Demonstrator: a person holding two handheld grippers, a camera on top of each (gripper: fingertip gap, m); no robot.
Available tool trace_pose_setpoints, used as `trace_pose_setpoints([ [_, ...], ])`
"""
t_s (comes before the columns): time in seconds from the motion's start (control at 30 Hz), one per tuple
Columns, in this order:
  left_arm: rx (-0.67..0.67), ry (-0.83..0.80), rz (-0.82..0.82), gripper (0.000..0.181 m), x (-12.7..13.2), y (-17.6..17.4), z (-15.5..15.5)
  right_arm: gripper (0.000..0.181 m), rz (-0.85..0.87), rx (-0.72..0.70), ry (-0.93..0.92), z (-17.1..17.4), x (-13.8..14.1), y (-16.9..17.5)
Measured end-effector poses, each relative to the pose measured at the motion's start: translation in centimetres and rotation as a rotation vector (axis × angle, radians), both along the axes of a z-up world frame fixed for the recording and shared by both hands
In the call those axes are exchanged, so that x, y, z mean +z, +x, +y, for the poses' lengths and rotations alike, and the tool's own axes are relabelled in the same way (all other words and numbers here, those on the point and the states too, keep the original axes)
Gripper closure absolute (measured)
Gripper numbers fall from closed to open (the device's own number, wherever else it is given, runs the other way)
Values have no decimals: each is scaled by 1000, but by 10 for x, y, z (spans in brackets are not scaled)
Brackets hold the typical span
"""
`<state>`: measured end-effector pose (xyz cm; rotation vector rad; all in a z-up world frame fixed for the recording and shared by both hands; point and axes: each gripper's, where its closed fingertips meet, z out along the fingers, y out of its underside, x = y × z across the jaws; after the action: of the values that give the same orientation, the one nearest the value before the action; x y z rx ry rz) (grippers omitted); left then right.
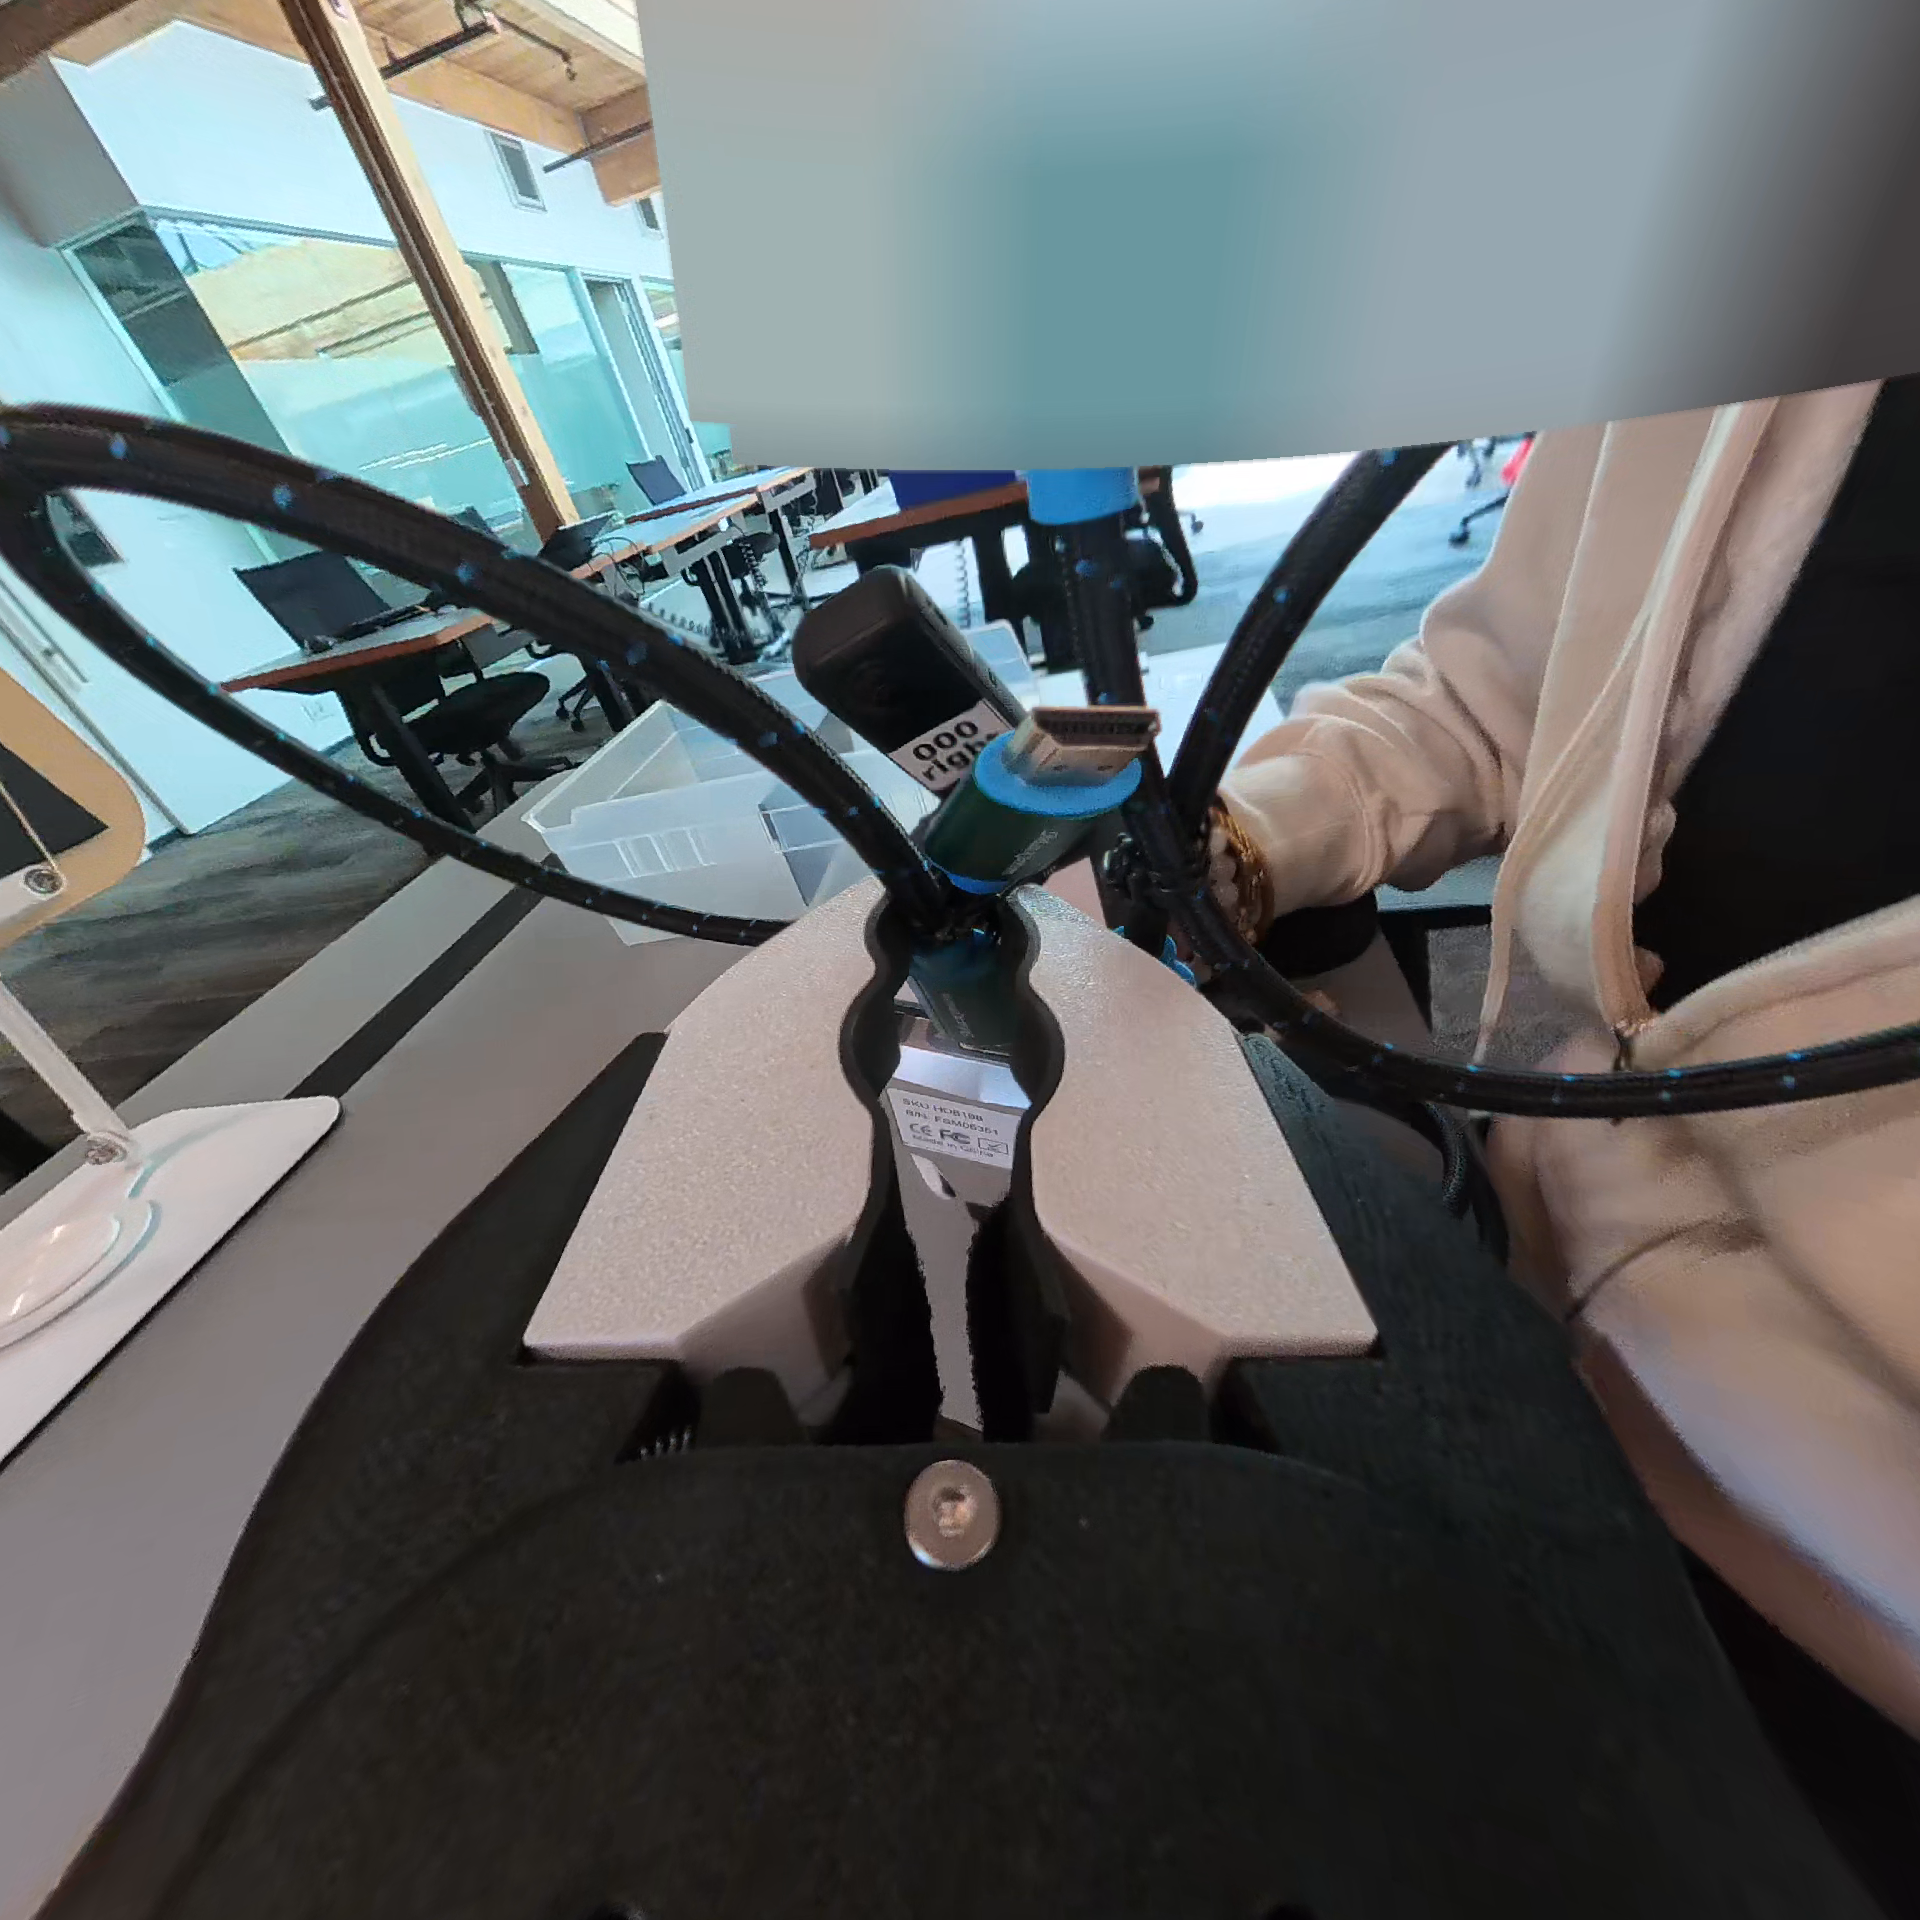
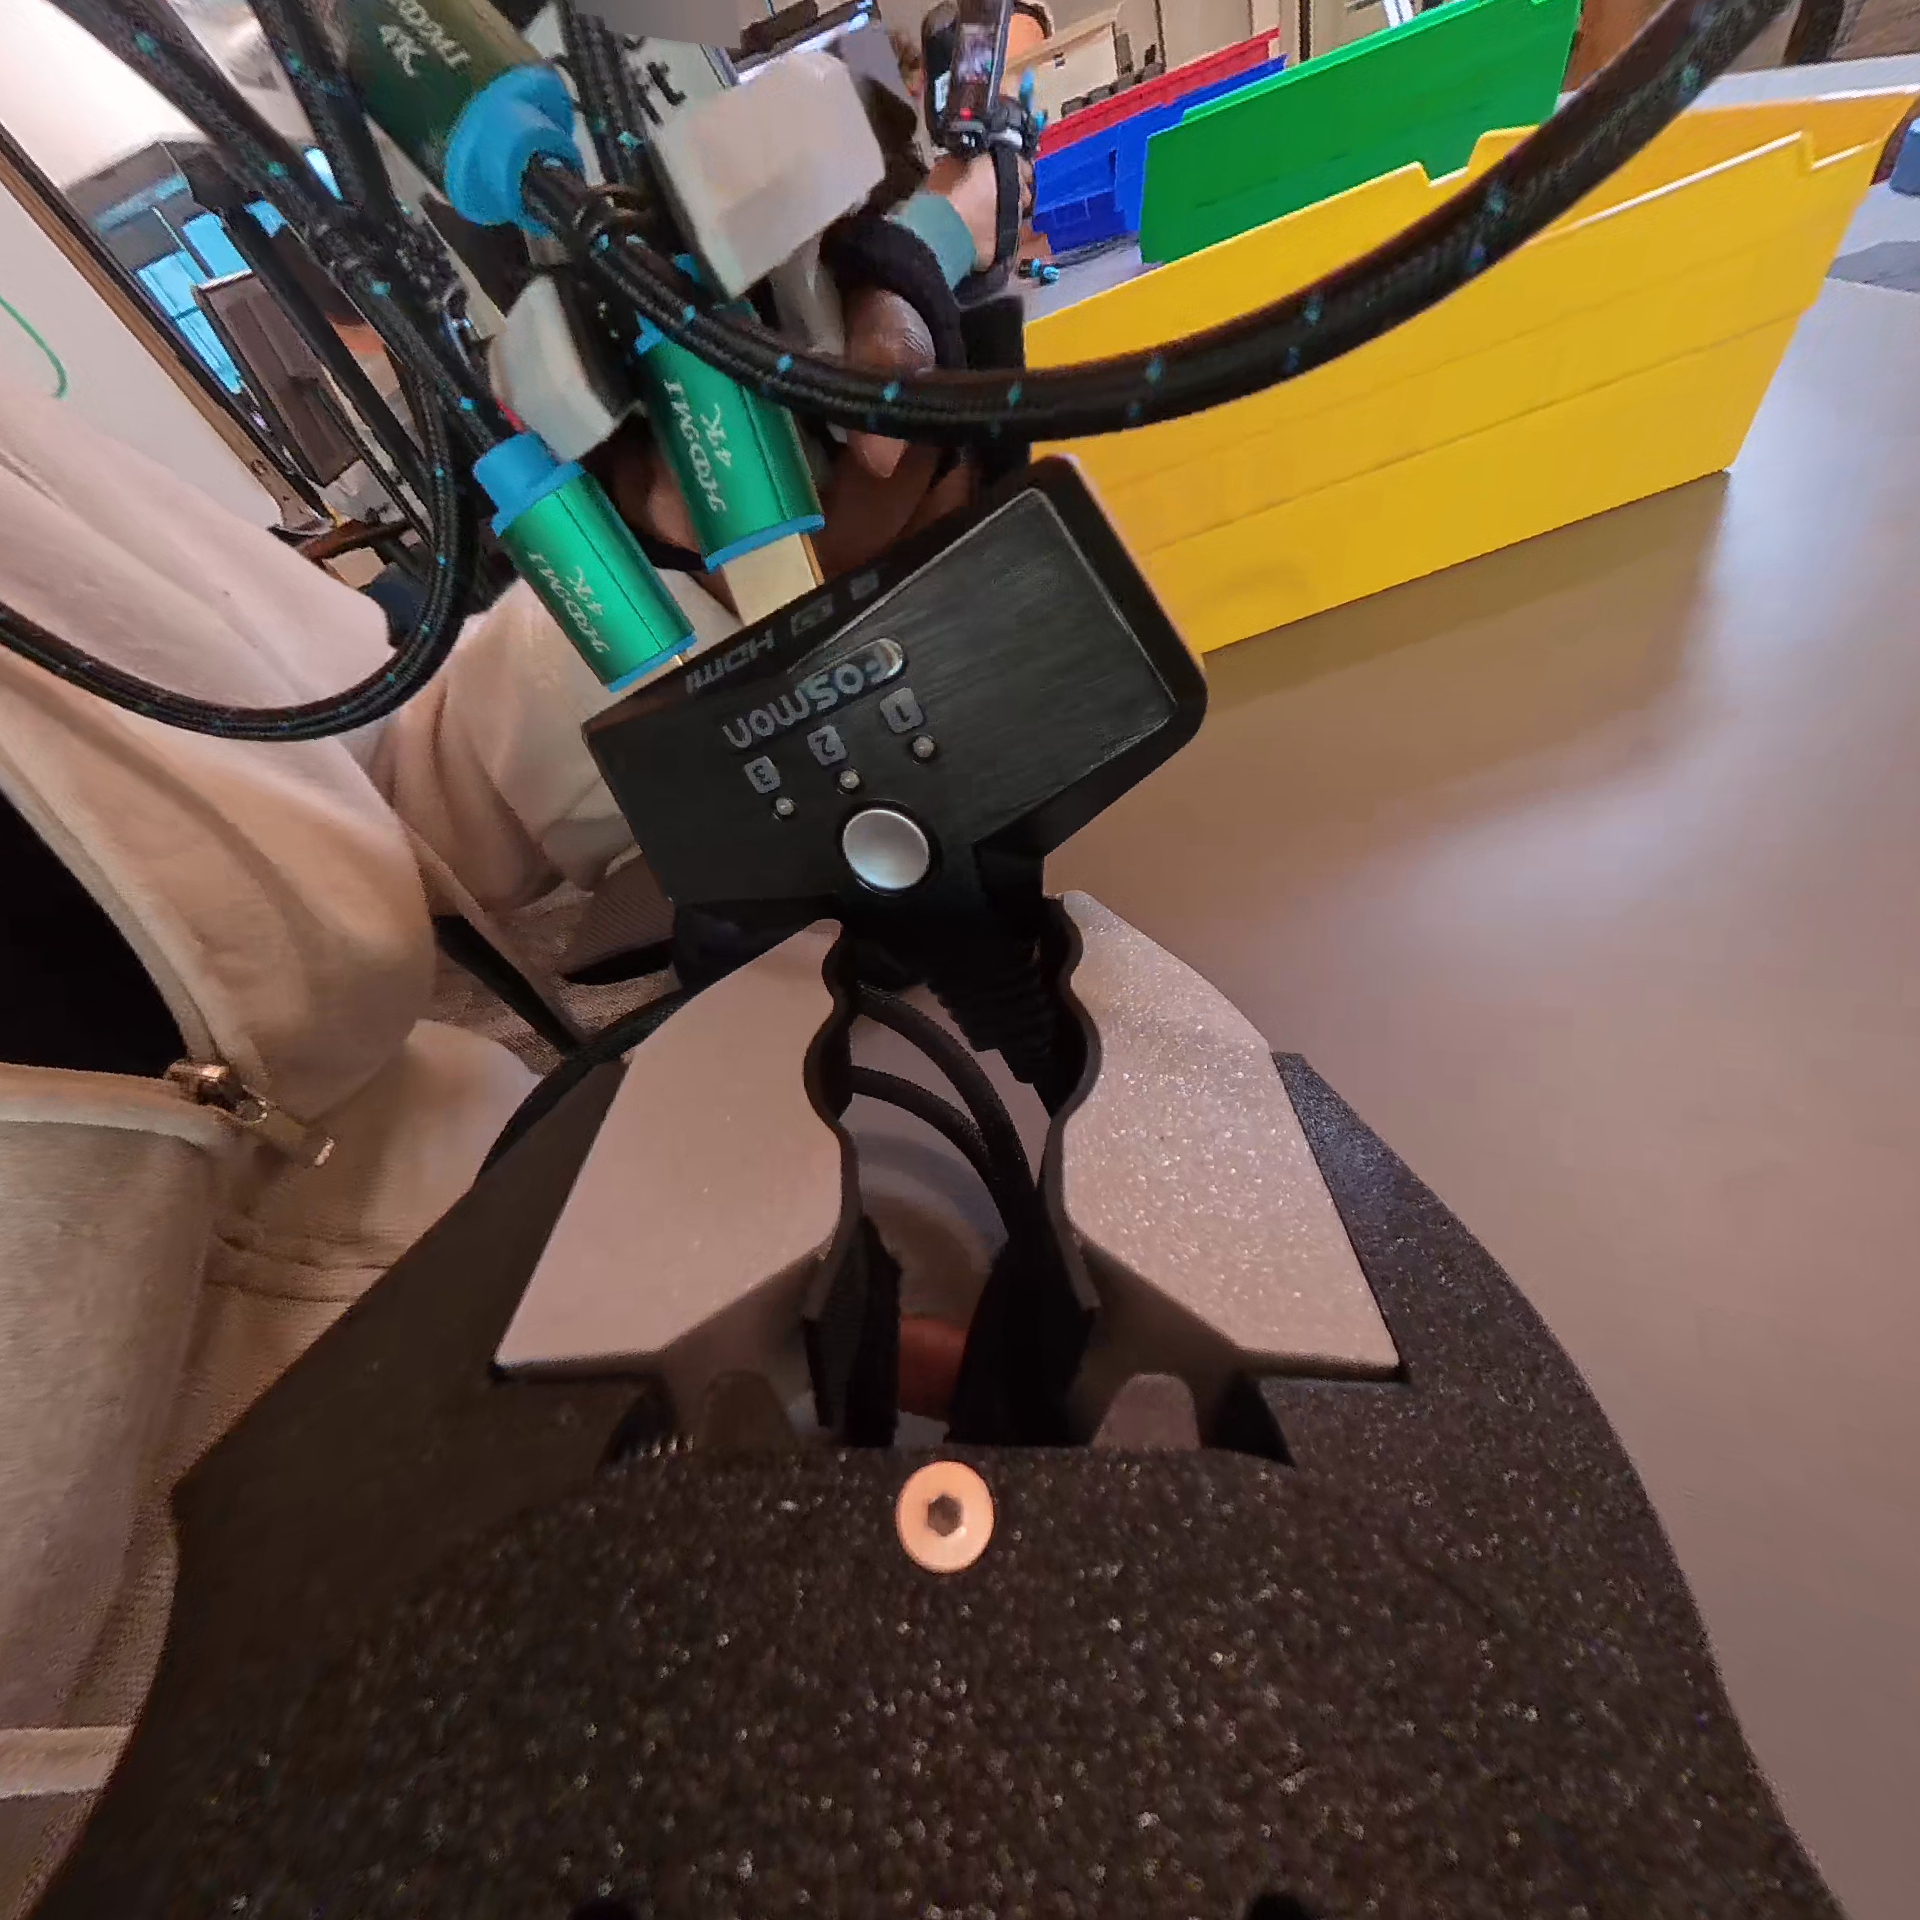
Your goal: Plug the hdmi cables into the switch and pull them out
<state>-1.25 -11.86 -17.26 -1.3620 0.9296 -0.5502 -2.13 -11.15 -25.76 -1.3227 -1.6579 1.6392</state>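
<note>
Left gripper (image 1: 951, 940): fingers clenched on a green HDMI plug (image 1: 961, 1003), near its cable end. Plug tip sits at the silver edge of the switch (image 1: 951, 1101), which shows through the finger gap. Can't tell from this view if it's fully seated.

Right wrist view: right gripper (image 2: 951, 966) grasps the black HDMI switch (image 2: 935, 707) by its ribbed pigtail/strain relief (image 2: 1003, 987), fingers closed around the cable. Switch is held in the air above the grey-brown table (image 2: 1507, 935), tilted, top face w/ round button and three numbered LEDs toward the cam.

Two green plugs at the switch's far edge: middle plug (image 2: 732, 468), gold tip partly exposed just at the port, not fully in; the left gripper (image 2: 582, 405) has it between its white fingers. Second plug (image 2: 587, 587) sits just beside it toward the torso, nearly touching the switch edge; seating can't be told. Third green plug (image 2: 436, 94) hangs loose higher up, well apart from the switch.

Left wrist view also shows a loose plug (image 1: 1023, 810) w/ bare gold connector pointing up-right, just past the fingertips. Black braided cables w/ blue flecks (image 1: 499, 582) loop wide on both sides.

Bkgd: yellow bin (image 2: 1455, 416) on the table behind the switch, green, blue and red bins further back. Clear plastic tray (image 1: 707, 821) beyond the left gripper. Person in cream zip hoodie (image 1: 1662, 1039) close to both grippers.
</note>
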Motion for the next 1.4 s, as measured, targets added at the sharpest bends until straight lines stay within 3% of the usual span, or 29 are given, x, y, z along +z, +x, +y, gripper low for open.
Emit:
trace_pose_setpoints([
  [0.23,40,-37,138,163,-22,-12,5,147,-89,-54,170,7,-19,-7],
  [0.4,106,8,51,163,-28,-20,-2,145,-107,-60,371,8,-27,-11],
  [0.53,161,39,13,163,-37,-26,-4,130,-104,-74,636,8,-40,-18],
  [0.63,170,66,-21,164,-38,-26,-7,143,-73,-110,786,16,-40,-23],
  [0.83,264,160,-88,162,-24,-31,-8,145,-29,-36,376,2,-28,-20],
  [0.93,256,156,-54,162,-25,-29,-10,147,-38,-34,301,1,-27,-20],
  [1.1,326,232,-222,163,0,-24,3,147,-10,-31,80,-4,-13,-25],
  [1.27,324,247,-135,163,9,-24,12,148,26,-23,-6,5,-4,-19],
  [1.37,480,357,95,166,-3,-40,22,154,45,99,-212,-10,9,-14],
  [1.4,397,341,30,167,-1,-32,15,154,39,119,-254,-13,11,-14],
])
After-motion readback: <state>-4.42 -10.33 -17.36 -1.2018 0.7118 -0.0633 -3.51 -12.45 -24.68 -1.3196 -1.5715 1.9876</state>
